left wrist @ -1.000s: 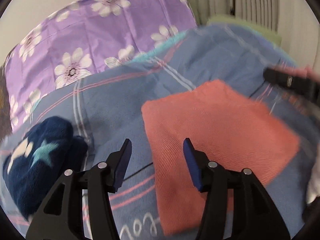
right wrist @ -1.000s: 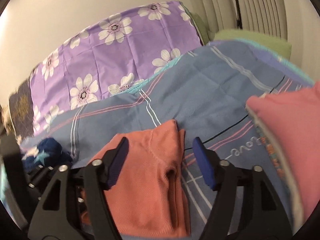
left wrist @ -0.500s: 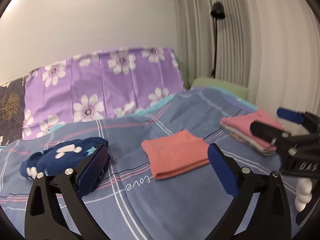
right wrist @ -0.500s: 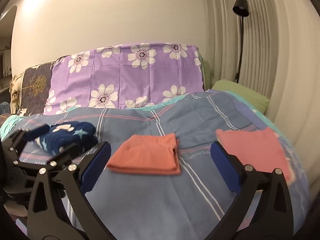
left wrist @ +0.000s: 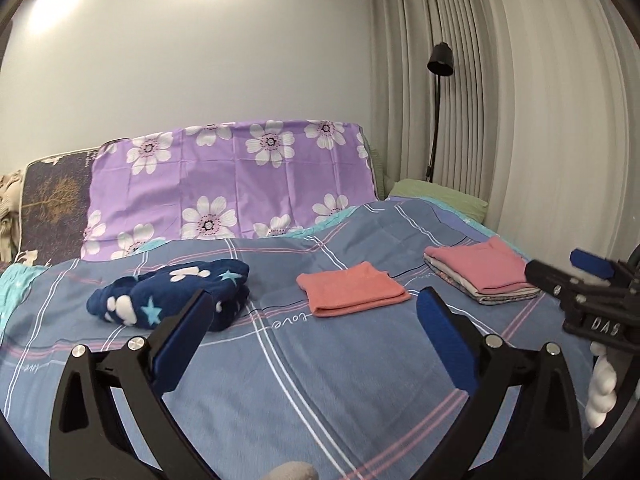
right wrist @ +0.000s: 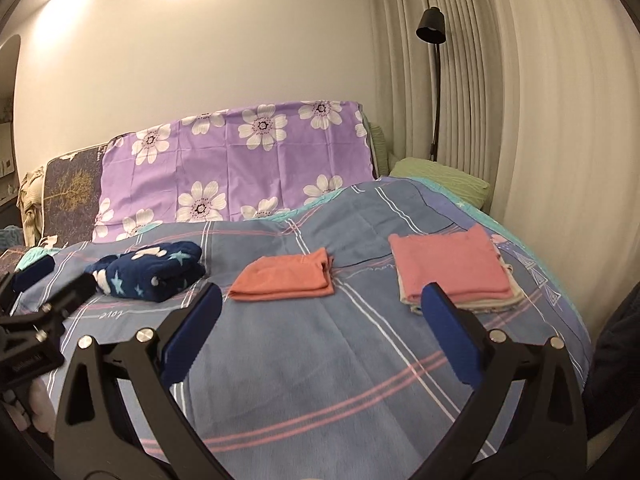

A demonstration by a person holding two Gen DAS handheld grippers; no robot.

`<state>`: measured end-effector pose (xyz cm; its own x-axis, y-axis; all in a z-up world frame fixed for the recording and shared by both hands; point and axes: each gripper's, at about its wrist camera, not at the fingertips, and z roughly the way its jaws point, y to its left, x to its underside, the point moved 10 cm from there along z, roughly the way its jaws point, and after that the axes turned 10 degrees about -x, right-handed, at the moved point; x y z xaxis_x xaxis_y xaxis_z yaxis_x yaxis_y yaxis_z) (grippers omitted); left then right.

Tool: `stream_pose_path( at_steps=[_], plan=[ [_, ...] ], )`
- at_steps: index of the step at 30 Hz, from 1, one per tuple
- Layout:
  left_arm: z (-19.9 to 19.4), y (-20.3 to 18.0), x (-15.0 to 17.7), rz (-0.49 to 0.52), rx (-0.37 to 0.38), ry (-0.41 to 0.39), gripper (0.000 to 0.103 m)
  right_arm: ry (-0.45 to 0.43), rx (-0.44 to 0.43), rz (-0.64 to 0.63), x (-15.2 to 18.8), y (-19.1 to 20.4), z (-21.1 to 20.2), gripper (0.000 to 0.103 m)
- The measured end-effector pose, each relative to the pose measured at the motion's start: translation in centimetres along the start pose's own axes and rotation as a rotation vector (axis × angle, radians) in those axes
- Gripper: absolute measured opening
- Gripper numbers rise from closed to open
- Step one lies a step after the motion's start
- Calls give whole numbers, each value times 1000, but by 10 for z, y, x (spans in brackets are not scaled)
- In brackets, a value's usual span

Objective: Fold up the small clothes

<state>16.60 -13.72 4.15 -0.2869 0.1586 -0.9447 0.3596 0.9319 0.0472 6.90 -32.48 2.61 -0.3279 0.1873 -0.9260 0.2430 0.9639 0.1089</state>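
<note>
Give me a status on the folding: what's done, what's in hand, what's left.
Done: the orange garment lies folded flat mid-bed, and a pink piece tops the folded stack near the curtain side. In hand: nothing; the left gripper and right gripper are both open and empty, back from the clothes. Left: the navy star-print garment lies bunched, apparently unfolded.
</note>
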Motion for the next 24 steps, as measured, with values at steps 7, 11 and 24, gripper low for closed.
stream_pose_path(
  at_steps=[7,11,24],
  plan=[
    [-38,-7,14,26,30,7,101,21,-36,2,17,8,-24,101],
    [-49,-7,18,12,34,16,101,27,-38,5,21,6,-30,101],
    [-63,-17,33,26,-10,54,101,62,-53,3,36,5,-36,101]
  ],
)
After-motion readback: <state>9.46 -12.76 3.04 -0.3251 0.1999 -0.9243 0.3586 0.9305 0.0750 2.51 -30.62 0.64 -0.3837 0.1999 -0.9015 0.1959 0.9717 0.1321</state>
